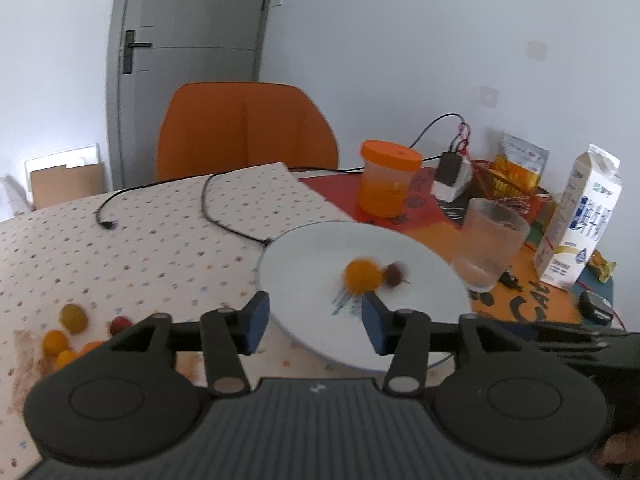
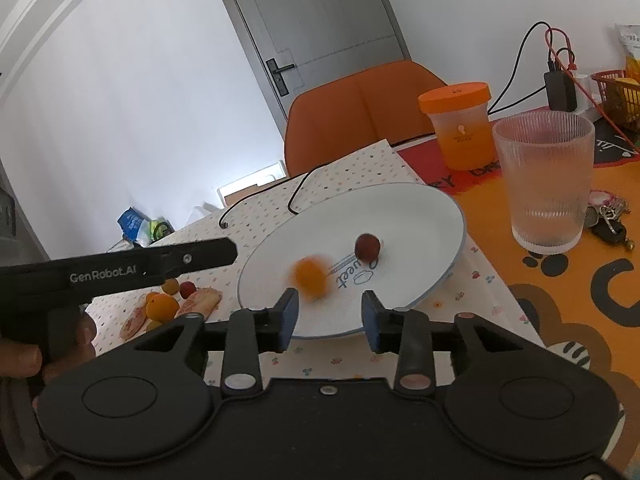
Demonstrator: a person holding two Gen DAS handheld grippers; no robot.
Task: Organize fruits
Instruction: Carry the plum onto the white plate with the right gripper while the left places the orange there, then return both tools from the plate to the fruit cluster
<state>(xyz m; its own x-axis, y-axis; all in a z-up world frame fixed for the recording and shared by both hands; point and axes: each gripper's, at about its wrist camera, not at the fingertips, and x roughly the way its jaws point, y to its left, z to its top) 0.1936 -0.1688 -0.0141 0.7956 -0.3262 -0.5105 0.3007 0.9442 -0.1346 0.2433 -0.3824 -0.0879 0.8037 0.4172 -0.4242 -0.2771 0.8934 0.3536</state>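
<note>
Done: orange fruit (image 2: 310,276) + red fruit (image 2: 367,247) on plate (image 2: 432,208).
Left: fruit pile (image 1: 72,332) beside plate, on counter (image 1: 140,232).
Fingers: left gripper (image 1: 316,316) & right gripper (image 2: 330,314) released, nothing btwn.

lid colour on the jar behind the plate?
Orange lid; clearest in the right wrist view.

"GenRobot.AI" on left tool (image 2: 120,270); plate (image 2: 420,216) maybe reads "weet"

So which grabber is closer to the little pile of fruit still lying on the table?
Left. The left gripper is nearer: the fruit pile lies just beside its left finger. The right gripper hangs over the plate, farther from the pile, with the left gripper's body between them.
</note>
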